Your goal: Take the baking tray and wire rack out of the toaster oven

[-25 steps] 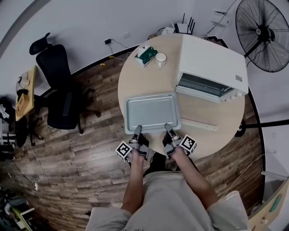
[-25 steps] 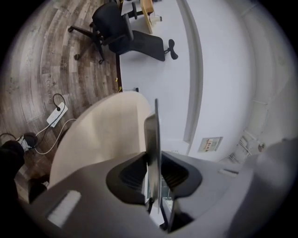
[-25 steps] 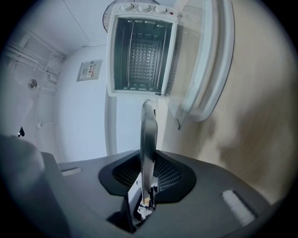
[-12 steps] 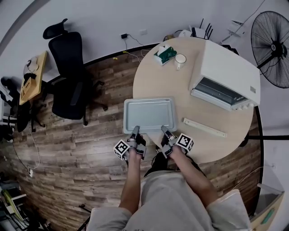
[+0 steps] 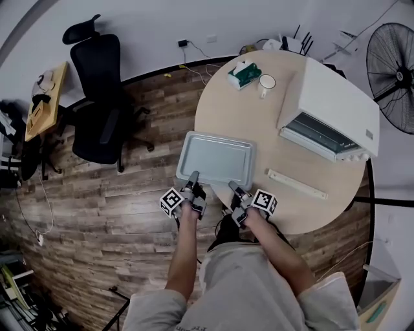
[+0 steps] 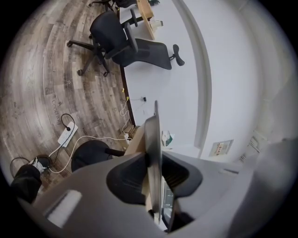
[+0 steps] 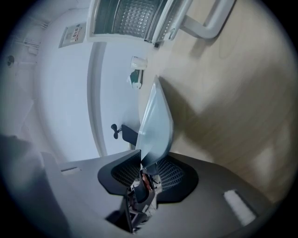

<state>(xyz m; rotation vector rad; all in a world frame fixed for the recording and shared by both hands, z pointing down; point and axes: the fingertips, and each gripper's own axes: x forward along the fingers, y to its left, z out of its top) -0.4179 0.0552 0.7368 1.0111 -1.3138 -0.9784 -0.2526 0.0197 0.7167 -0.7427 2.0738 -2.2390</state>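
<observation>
The grey baking tray (image 5: 217, 158) lies on the round wooden table (image 5: 239, 113), its near left corner past the table's edge. My left gripper (image 5: 193, 176) and right gripper (image 5: 231, 187) sit at the tray's near rim. In the left gripper view the rim (image 6: 153, 139) stands edge-on between the jaws of the gripper (image 6: 156, 172), with a gap on one side. In the right gripper view the rim (image 7: 158, 125) sits loosely between the pads of the gripper (image 7: 148, 169), whose jaws have just been opening. The white toaster oven (image 5: 330, 110) stands open at the right, a wire grid (image 7: 135, 14) showing inside.
The oven door's cream handle bar (image 5: 297, 183) lies right of the tray. A green tissue box (image 5: 244, 72) and a white mug (image 5: 266, 82) stand at the table's far side. A black office chair (image 5: 97, 110) is to the left, a fan (image 5: 391, 39) at the far right.
The tray has come away from the oven toward the table's near left edge, with both grippers at its rim. The right jaws stand wider round the rim than before.
</observation>
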